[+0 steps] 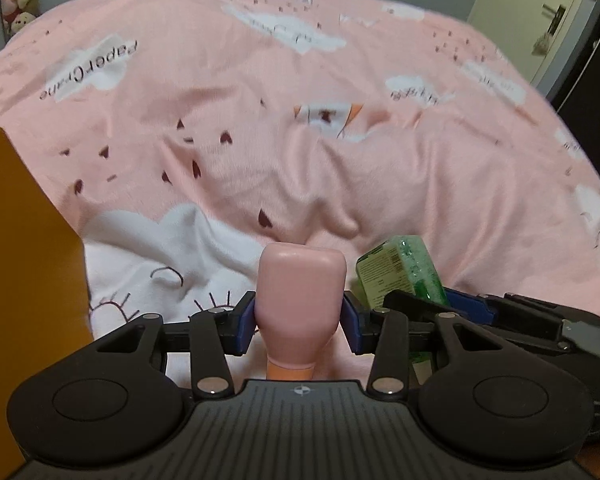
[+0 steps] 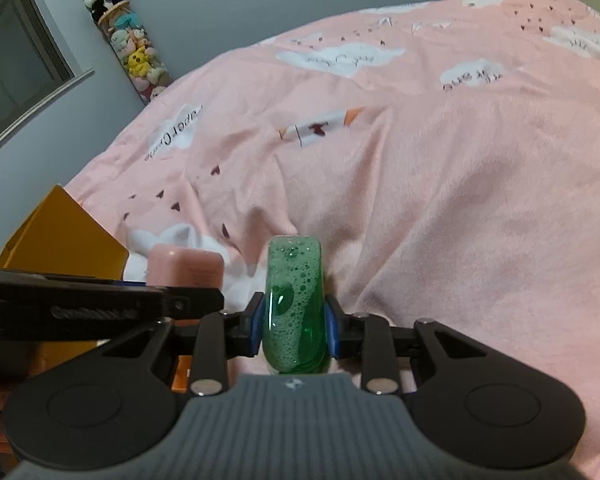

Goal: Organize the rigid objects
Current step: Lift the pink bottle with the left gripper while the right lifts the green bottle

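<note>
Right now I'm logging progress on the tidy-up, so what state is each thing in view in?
left gripper: shut on the pink bottle
pink bottle: held, base pointing away, orange cap end toward the camera
right gripper: shut on the green bottle
green bottle: held, foamy liquid inside
yellow box: open, on the bed
pink blanket: spread out, wrinkled

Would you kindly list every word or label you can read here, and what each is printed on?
"PaperCrane": upside down on a white cloud of the pink bedcover.
Other cloud scripts on the bedcover: too blurred to read.
Label on the green bottle: print too small to read.
Pink bottle: no text visible.
</note>
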Demonstrator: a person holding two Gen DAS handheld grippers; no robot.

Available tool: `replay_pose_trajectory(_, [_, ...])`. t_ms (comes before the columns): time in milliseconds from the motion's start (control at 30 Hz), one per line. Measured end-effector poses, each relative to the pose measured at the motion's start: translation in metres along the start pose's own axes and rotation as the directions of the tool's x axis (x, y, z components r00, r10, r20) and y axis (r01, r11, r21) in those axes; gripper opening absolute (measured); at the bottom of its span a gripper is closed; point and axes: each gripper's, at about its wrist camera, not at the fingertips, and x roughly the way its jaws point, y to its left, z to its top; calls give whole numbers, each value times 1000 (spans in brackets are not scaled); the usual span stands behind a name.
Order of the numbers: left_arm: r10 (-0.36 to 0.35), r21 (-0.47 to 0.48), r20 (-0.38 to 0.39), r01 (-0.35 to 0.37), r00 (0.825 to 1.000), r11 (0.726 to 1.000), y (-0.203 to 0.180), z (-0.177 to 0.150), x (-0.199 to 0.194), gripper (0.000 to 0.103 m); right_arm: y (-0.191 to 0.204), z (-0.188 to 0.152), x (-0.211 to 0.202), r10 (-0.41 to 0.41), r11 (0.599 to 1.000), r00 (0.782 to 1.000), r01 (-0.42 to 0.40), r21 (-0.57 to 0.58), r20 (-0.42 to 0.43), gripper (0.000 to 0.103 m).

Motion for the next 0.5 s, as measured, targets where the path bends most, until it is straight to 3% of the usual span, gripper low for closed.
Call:
replay_pose_trajectory(133, [-17,-18,38,17,999,1000,1,3,-17,49,12,1,-21,16,999,997,-13,-44,78,29])
replay_pose_trajectory(333, [-32,-13,94,34,995,999,5,9,-53,49,33,7,-43,55,995,990,-44,-86,128,28])
replay_pose_trajectory(367, [-34,-11,100,35,994,999,7,10,-59,49,37,8,-45,65,995,990,-54,-89,125,18])
replay_pose_trajectory(400, [-35,-10,103,36,994,999,8,11,-65,49,42,10,-47,68,994,990,-56,-96,127,0])
replay_pose_trajectory(500, [-34,-4,116,35,993,999,14,12,-82,49,59,16,-60,67,989,988,-47,-142,140,0])
